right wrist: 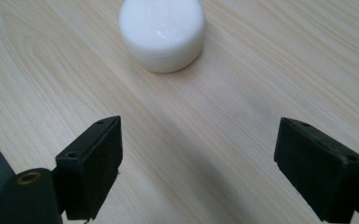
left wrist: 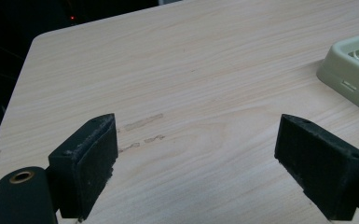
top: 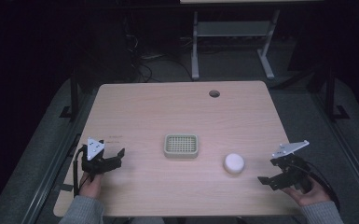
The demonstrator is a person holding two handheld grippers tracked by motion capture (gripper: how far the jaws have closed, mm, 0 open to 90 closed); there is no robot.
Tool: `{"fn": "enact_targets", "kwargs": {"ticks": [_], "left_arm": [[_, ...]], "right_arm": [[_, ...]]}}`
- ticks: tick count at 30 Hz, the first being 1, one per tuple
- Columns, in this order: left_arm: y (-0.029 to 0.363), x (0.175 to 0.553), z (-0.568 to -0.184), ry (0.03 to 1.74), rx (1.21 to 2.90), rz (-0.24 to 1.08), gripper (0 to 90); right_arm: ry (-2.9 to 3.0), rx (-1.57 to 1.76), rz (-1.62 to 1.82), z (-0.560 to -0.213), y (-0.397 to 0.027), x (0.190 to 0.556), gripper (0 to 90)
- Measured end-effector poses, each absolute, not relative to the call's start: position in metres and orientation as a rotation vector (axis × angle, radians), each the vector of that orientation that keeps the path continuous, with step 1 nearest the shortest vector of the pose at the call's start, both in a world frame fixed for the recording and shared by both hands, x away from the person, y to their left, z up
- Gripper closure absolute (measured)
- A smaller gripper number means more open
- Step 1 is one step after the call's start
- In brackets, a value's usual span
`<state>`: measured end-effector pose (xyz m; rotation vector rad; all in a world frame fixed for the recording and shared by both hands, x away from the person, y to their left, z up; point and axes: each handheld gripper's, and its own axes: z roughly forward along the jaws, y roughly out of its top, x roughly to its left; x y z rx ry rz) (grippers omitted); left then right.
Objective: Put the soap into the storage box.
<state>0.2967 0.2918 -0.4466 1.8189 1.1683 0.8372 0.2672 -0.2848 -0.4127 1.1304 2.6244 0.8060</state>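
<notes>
Right claw [top: 274, 178] jaws wide apart, nothing between them, hovering just above the surface [top: 177, 112] at its near right corner, held in the person's right hand [top: 307, 192]. In the right gripper view the same claw [right wrist: 198, 158] points at the white round puck [right wrist: 162, 32], which sits ahead of the jaws, near but not touching. In the high view the puck [top: 234, 163] lies flat on the surface, left of the right claw, right of centre.

Left claw [top: 115, 157] jaws also wide apart, empty, low over the near left part of the surface, gripped by the left hand [top: 91, 184]. Left gripper view: claw [left wrist: 196, 163] faces bare wood with faint tape marks [left wrist: 142, 122]; corner of the pale green slotted tray [left wrist: 352, 70] at the right edge, well apart from the jaws.

Tray [top: 181, 145] sits near the surface centre, between the two claws, just left of the puck and apart from it. Round cable hole [top: 214, 94] at the far edge.
</notes>
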Motion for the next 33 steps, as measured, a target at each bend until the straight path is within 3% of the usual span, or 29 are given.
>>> {"fn": "enact_targets", "kwargs": {"ticks": [33], "left_arm": [[0.291,0.297,-0.447,1.177,1.834,0.845,12.8]], "right_arm": [[2.783,0.951,0.633,-0.387,-0.228,0.304,14.8]]}}
